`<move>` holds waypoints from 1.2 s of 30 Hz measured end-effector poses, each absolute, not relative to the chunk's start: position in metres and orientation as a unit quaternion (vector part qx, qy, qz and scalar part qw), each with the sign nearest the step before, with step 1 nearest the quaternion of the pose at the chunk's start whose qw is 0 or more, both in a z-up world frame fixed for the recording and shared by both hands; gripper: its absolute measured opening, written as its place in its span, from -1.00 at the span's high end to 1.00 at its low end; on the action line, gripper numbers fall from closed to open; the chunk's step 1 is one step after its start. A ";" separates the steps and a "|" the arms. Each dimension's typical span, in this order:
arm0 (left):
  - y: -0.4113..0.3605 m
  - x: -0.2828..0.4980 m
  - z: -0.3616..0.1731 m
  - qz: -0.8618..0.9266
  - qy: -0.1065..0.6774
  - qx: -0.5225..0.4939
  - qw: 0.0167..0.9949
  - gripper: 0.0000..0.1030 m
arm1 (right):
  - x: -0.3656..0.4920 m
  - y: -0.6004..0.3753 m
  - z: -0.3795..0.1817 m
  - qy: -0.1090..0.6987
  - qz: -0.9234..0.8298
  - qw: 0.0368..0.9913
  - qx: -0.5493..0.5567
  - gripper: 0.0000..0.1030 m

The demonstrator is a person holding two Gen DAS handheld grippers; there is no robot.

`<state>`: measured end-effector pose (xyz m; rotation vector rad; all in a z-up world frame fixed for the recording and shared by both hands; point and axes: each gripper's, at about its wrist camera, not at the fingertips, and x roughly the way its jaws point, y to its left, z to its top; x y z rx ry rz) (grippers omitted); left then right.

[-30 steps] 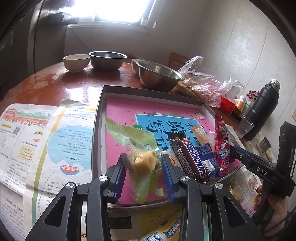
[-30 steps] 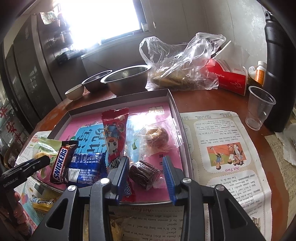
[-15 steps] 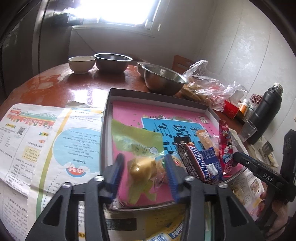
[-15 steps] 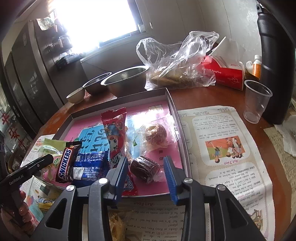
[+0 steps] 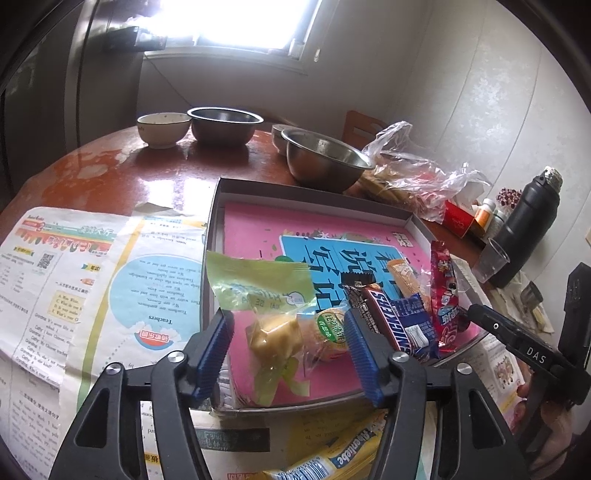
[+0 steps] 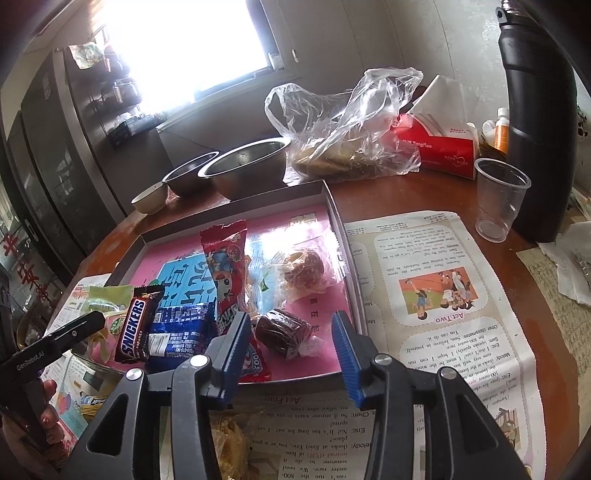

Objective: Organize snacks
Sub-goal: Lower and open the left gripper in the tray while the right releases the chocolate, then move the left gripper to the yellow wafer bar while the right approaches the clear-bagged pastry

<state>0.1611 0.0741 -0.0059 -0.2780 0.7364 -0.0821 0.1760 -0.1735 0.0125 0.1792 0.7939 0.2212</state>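
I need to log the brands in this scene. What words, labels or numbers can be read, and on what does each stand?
"SNICKERS": brown bar wrapper in the tray.
"DAS": right gripper's finger.
"GenRoboLAI", hard to make out: left gripper's finger.
"Act Two": newspaper right of the tray.
"Teachers": newspaper left of the tray.
Red tissue box: blurred.
Other snack wrappers: too small.

Home kitchen or dining corner, by the look of it: I'm at a worn reddish table [image 5: 122,177] under a bright window [image 5: 236,26], with steel mixing bowls [image 5: 325,162] and a small ceramic bowl [image 5: 163,129] at its far side. Newspaper pages [image 6: 436,295] cover the table; a black thermos [image 6: 539,122], plastic cup [image 6: 498,199], red tissue box [image 6: 439,147] and crumpled plastic bag [image 6: 343,125] stand nearby. Tall dark cabinet [image 6: 55,155] on the left wall.
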 end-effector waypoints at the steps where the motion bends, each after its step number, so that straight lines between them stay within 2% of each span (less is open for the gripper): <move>1: 0.074 0.161 -0.005 -0.040 0.357 -0.136 0.923 -0.25 | 0.175 -0.174 0.013 0.385 0.107 0.913 0.086 0.11; 8: 0.077 0.156 0.002 -0.032 0.350 -0.134 0.926 -0.34 | 0.173 -0.174 0.014 0.385 0.106 0.912 0.089 0.09; 36: 0.081 0.123 0.040 -0.028 0.318 -0.122 0.940 -0.37 | 0.153 -0.178 0.036 0.363 0.114 0.920 0.095 -0.06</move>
